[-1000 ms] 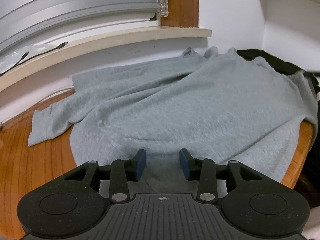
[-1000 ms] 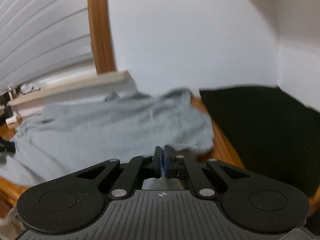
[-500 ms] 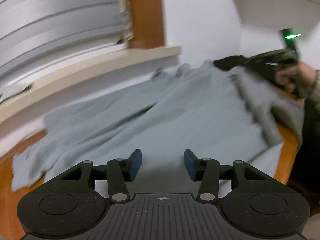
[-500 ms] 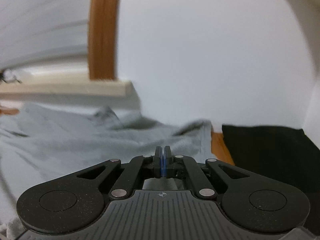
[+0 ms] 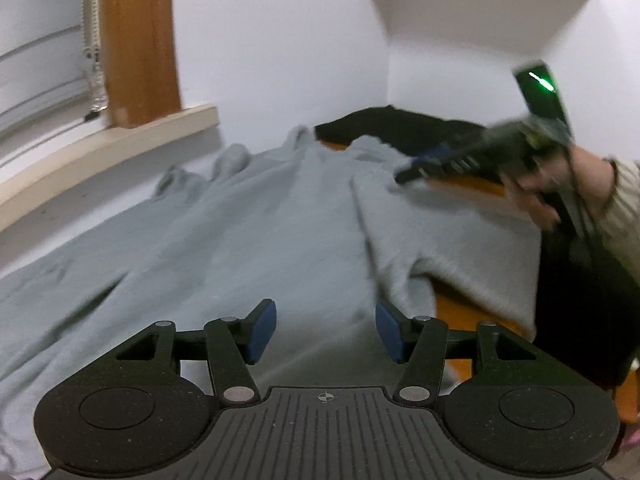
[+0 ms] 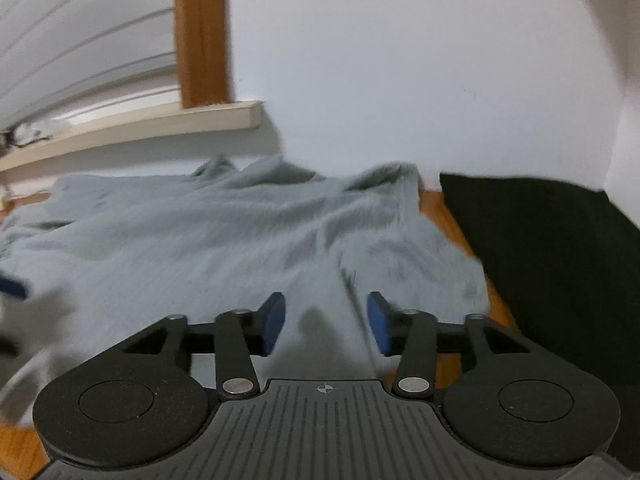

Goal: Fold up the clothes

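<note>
A grey long-sleeved top (image 5: 256,240) lies spread on the wooden table, with folds and one side bunched at the right. It also shows in the right wrist view (image 6: 208,232). My left gripper (image 5: 325,333) is open and empty, low over the near part of the top. My right gripper (image 6: 326,322) is open and empty, just above a ridge of the grey cloth. In the left wrist view the right gripper (image 5: 416,170) is held by a hand at the far right, its tips over the top's far right part.
A black garment (image 6: 540,248) lies at the right, against the wall corner; it also shows in the left wrist view (image 5: 380,130). A pale window sill (image 6: 160,124) with a wooden frame (image 5: 136,40) and blinds runs behind. Bare table wood (image 5: 456,320) shows at the right edge.
My right gripper was shut and has opened over the grey top. My left gripper swung to the right, stayed open and widened a little. The top's right side is now bunched up.
</note>
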`<state>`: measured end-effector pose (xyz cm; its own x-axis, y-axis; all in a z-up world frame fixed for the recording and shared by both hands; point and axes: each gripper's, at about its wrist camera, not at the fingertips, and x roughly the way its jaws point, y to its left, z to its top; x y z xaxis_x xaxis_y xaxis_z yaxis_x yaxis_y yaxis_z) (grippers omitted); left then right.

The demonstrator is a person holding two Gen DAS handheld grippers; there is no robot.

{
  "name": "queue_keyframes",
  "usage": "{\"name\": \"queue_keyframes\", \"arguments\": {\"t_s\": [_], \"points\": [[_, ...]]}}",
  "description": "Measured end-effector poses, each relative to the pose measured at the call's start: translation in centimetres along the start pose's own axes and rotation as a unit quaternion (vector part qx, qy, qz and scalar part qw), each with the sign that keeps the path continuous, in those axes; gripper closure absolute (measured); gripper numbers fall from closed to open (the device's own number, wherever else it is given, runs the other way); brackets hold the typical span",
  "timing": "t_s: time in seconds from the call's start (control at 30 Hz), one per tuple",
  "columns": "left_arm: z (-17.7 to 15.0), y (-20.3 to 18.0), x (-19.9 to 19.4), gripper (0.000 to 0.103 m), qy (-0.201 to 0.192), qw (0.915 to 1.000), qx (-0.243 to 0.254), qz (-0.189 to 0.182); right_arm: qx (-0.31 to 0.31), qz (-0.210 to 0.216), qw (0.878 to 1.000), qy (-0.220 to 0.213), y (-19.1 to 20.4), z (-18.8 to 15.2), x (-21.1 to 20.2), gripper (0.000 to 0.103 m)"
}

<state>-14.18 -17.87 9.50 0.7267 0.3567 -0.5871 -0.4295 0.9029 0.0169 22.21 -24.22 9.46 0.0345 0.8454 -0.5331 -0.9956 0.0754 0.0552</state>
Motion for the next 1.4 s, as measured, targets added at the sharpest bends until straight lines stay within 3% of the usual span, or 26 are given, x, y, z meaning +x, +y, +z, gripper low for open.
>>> {"name": "queue_keyframes", "arguments": {"t_s": [0.1, 0.17, 0.4, 0.43, 0.53, 0.63, 0.87, 1.13, 1.23, 1.33, 1.4], "points": [[0.3, -0.5, 0.5, 0.04, -0.011, 0.9997, -0.007, -0.022, -0.004, -0.001, 1.0, 0.005, -0.4, -2.7, -2.8, 0.046], [0.5, -1.1, 0.7, 0.03, -0.017, 0.9993, -0.004, -0.034, -0.001, -0.002, 1.0, 0.012, -1.0, -4.0, -4.2, 0.046], [1.0, -3.9, 1.9, 0.03, -0.021, 0.9985, 0.033, -0.039, 0.002, -0.005, 1.0, 0.023, -2.3, -7.3, -7.5, 0.046], [1.0, -4.3, 2.0, 0.03, -0.02, 0.9983, 0.038, -0.038, 0.003, -0.005, 1.0, 0.022, -2.3, -7.6, -7.7, 0.049], [1.0, -4.6, 2.3, 0.03, -0.016, 0.9982, 0.046, -0.034, 0.004, 0.007, 1.0, 0.011, -2.2, -7.9, -8.0, 0.092], [0.8, -4.2, 2.2, 0.03, -0.017, 0.9987, 0.037, -0.031, 0.0, 0.014, 1.0, 0.005, -1.9, -7.8, -7.6, 0.1], [0.4, -2.7, 0.6, 0.029, -0.023, 0.9994, 0.018, -0.015, -0.013, 0.044, 0.998, -0.049, -0.7, -3.6, -7.4, 0.101], [0.2, -0.6, -1.5, 0.028, -0.044, 0.999, -0.008, 0.004, -0.059, 0.088, 0.988, -0.108, 4.5, 4.9, -3.4, 0.101], [-0.1, 0.2, -2.3, 0.028, -0.049, 0.9986, -0.015, 0.013, -0.067, 0.118, 0.984, -0.115, 7.4, 7.6, -1.0, 0.101], [-0.3, 0.9, -2.9, 0.027, -0.051, 0.9983, -0.019, 0.023, -0.096, 0.116, 0.984, -0.099, 10.4, 8.7, 1.5, 0.099], [-0.5, 1.3, -3.3, 0.026, -0.053, 0.998, -0.021, 0.029, -0.113, 0.092, 0.985, -0.098, 11.4, 8.3, 2.2, 0.096]]}}
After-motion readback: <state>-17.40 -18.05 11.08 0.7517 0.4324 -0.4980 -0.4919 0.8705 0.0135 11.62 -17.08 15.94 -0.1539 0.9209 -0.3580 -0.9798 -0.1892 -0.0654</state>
